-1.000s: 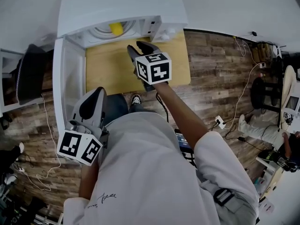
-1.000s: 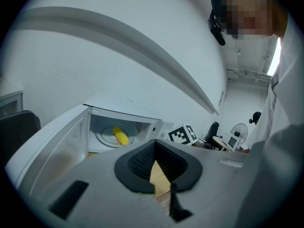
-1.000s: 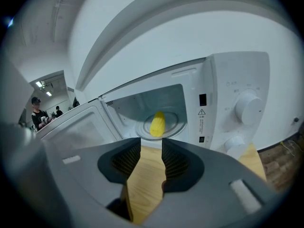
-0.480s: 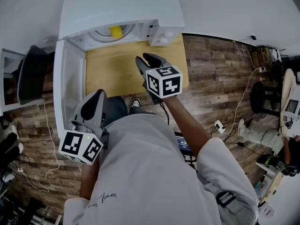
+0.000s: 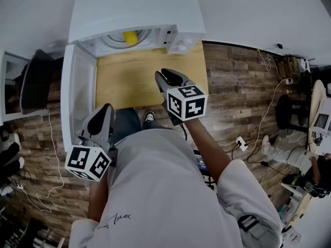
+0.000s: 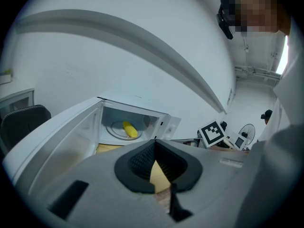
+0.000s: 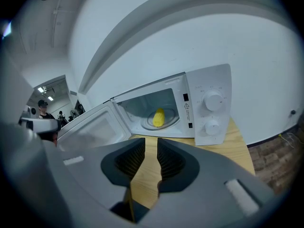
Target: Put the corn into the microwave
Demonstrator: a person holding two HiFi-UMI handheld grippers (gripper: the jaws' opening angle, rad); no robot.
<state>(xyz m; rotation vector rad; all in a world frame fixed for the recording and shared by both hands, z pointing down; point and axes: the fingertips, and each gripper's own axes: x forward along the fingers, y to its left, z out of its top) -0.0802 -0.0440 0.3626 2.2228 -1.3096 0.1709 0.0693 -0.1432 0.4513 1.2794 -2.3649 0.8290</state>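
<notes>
While the microwave (image 5: 135,12) stands at the far edge of the counter (image 5: 124,76) with its door (image 5: 78,94) swung open to the left, the corn (image 5: 130,36) lies inside the cavity on the turntable (image 7: 171,117). From the head view only the upper part of the cob and a strip of the turntable show; the cavity frame hides the rest. The two knobs (image 7: 213,100) on the control panel are plain only in the right gripper view.

The right tongs (image 5: 166,73) hover over the near right part of the counter, well apart from the corn. Their jaws have just been closing and stand a narrow gap apart, with nothing between them. The left tongs (image 5: 107,107) hang near the door's lower edge, beside the person's body. Their jaws meet at the tips and hold nothing.

The person's torso hides the counter's near edge. The bodies of both tongs block the lower part of each gripper view.
</notes>
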